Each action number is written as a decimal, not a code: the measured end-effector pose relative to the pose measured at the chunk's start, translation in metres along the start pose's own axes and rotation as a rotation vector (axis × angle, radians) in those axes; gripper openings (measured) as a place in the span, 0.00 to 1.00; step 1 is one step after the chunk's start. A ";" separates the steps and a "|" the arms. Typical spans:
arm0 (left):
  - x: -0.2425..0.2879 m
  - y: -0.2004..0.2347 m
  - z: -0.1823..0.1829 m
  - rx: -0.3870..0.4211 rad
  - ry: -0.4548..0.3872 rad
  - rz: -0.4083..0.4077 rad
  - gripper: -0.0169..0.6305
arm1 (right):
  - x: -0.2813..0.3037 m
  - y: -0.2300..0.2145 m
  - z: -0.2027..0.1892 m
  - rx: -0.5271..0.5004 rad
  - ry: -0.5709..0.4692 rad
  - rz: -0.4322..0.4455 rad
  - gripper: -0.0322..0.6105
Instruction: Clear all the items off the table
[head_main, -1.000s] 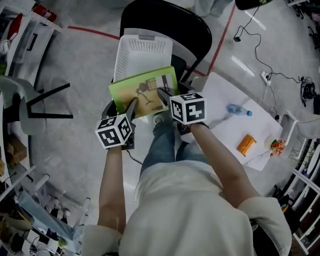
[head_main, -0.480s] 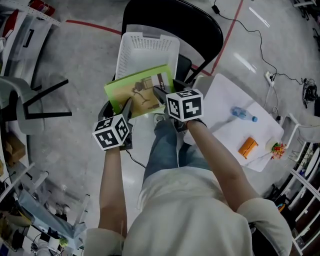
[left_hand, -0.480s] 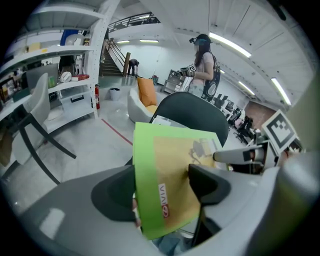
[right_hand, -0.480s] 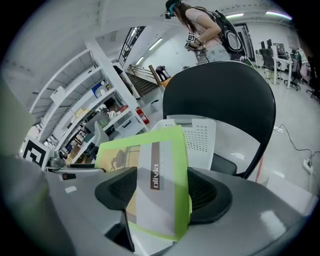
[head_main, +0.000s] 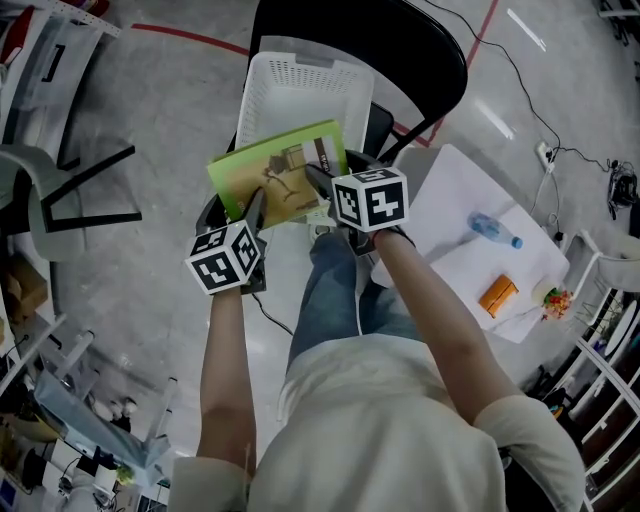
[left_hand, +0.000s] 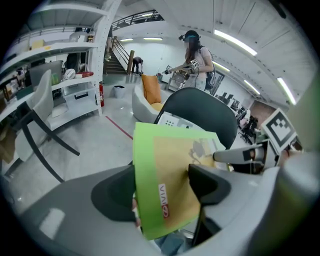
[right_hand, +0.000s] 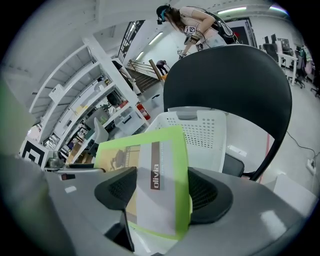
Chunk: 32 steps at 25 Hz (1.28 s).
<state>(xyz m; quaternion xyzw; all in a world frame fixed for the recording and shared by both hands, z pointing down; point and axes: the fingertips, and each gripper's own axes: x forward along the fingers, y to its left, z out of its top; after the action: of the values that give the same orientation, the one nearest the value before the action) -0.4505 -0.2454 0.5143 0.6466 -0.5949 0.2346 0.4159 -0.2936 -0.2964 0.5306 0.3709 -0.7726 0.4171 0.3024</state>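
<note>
Both grippers were clamped on the one green box. The left gripper pinched its near edge toward the left and the right gripper held its near right side. The box hung tilted just over the near rim of the white basket; whether it touched, I couldn't tell.

I took this for the drop-off step — next, I'd judge, the box would need carrying forward over the basket's mouth and lowering before either grip let go.

Only the head view showed work left: a bottle and an orange packet lay on the table, well to the basket's right. The gripper views alone showed the pads pressed against the box's faces.
</note>
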 end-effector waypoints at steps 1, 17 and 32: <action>0.001 0.001 0.000 -0.001 0.000 0.002 0.53 | 0.001 0.000 0.000 -0.001 0.002 0.000 0.52; -0.003 -0.007 -0.007 0.010 -0.010 0.010 0.54 | -0.001 0.009 -0.004 -0.074 0.001 -0.029 0.69; -0.019 -0.026 -0.003 0.038 -0.039 0.012 0.30 | -0.027 0.024 -0.010 -0.086 -0.021 -0.014 0.57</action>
<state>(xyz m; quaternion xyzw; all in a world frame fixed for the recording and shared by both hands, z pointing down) -0.4281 -0.2332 0.4937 0.6552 -0.6021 0.2357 0.3907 -0.2976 -0.2700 0.5045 0.3674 -0.7902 0.3777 0.3130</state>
